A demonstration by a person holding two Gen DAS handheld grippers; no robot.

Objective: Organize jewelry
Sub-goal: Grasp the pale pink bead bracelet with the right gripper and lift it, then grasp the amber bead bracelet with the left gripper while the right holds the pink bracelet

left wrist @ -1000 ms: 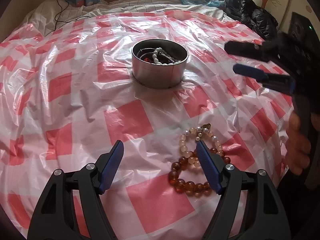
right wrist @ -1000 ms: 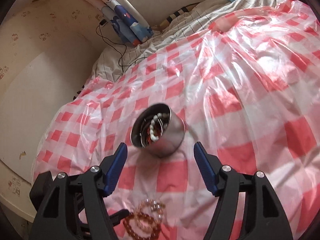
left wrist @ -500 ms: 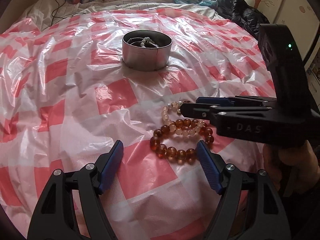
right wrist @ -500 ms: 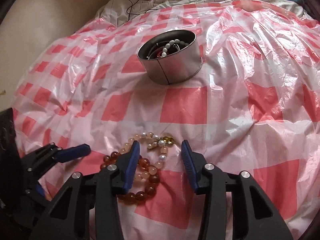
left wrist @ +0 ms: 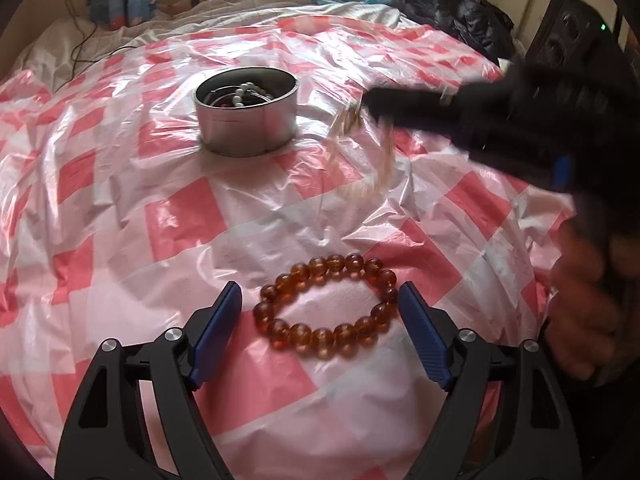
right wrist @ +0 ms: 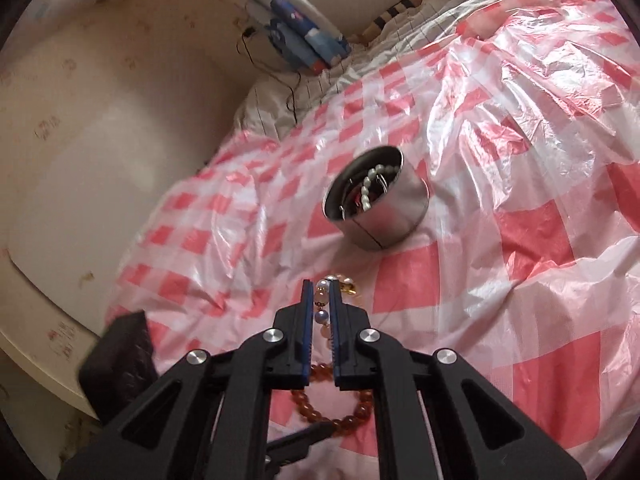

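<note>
A round metal tin (left wrist: 247, 111) holding white pearls and other jewelry stands on the red-checked plastic sheet; it also shows in the right wrist view (right wrist: 376, 208). My right gripper (right wrist: 321, 300) is shut on a pale pink bead bracelet (right wrist: 323, 317), lifted above the sheet; in the left wrist view the gripper (left wrist: 370, 100) is blurred, right of the tin, with the bracelet (left wrist: 380, 160) dangling. An amber bead bracelet (left wrist: 326, 306) lies on the sheet between the fingers of my open left gripper (left wrist: 320, 308); it also shows in the right wrist view (right wrist: 332, 408).
The crinkled red-and-white plastic sheet (left wrist: 160, 208) covers a bed. A blue patterned curtain and a cable (right wrist: 304, 48) are at the far wall. Dark clothing (left wrist: 460, 16) lies at the far right.
My right gripper closed on the pale bead bracelet and lifted it off the amber one, toward the tin. My left gripper moved closer around the amber bracelet.
</note>
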